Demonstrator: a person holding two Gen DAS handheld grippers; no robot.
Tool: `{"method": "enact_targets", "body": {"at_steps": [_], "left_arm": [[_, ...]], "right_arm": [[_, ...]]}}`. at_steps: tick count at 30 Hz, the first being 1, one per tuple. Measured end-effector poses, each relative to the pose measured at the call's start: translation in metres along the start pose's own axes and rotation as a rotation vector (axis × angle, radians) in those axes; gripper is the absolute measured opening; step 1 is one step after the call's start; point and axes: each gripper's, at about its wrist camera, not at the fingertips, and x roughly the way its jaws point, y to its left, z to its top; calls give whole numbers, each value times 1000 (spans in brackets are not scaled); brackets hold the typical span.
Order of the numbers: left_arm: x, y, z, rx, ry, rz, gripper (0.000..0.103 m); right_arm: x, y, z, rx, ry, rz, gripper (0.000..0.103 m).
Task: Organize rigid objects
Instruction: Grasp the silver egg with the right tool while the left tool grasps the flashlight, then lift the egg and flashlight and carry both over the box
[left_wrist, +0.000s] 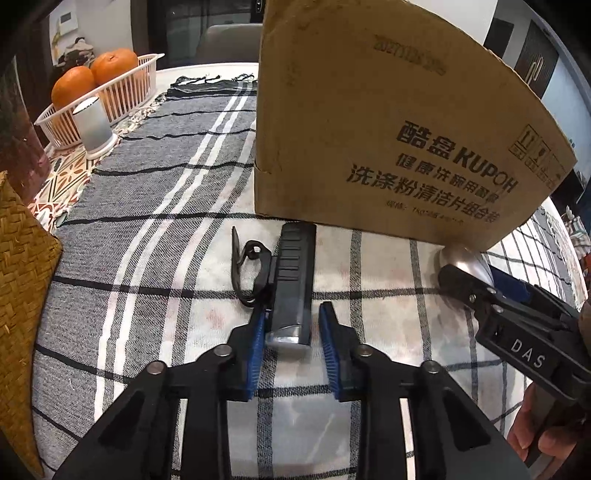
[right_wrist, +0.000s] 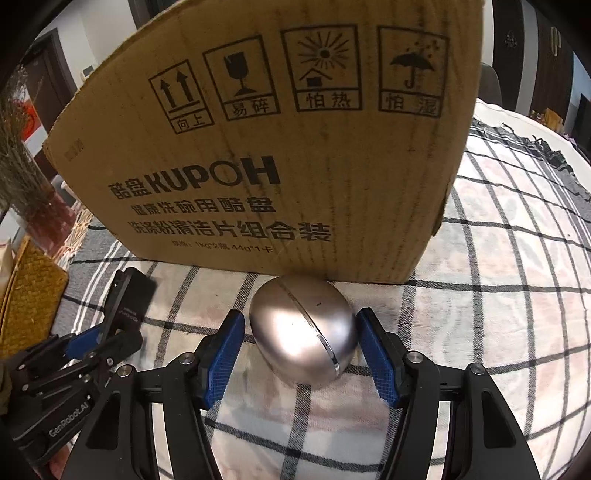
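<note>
A black bar-shaped device (left_wrist: 293, 280) with a clear end and a black strap (left_wrist: 246, 269) lies on the checked cloth in front of a cardboard box (left_wrist: 369, 122). My left gripper (left_wrist: 293, 317) is open, its blue pads either side of the device's near end. A silver egg-shaped case (right_wrist: 303, 332) lies before the same box (right_wrist: 277, 147). My right gripper (right_wrist: 300, 332) is open with its pads flanking the case, apart from it. The case (left_wrist: 467, 264) and right gripper (left_wrist: 480, 291) show in the left wrist view; the black device (right_wrist: 131, 299) and left gripper (right_wrist: 99, 343) show in the right wrist view.
A white basket (left_wrist: 122, 92) with two oranges (left_wrist: 92, 75) and a white cylinder (left_wrist: 92, 123) stand at the far left. A woven mat (left_wrist: 22, 266) lies at the left edge. A vase of dried stems (right_wrist: 26, 173) stands left of the box.
</note>
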Motion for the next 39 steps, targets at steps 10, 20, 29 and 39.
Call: {"method": "enact_targets", "body": {"at_steps": [10, 20, 29, 39], "left_arm": [[-3, 1, -5, -13, -13, -35, 24], [-26, -1, -10, 2, -67, -52, 23], [-49, -3, -15, 12, -122, -67, 23], [-70, -3, -13, 24, -177, -71, 23]], "right_arm": [[-6, 1, -6, 3, -29, 1, 60], [-26, 10, -14, 6, -59, 8, 60], [-49, 18, -19, -2, -94, 11, 60], [-65, 27, -19, -1, -126, 21, 60]]}}
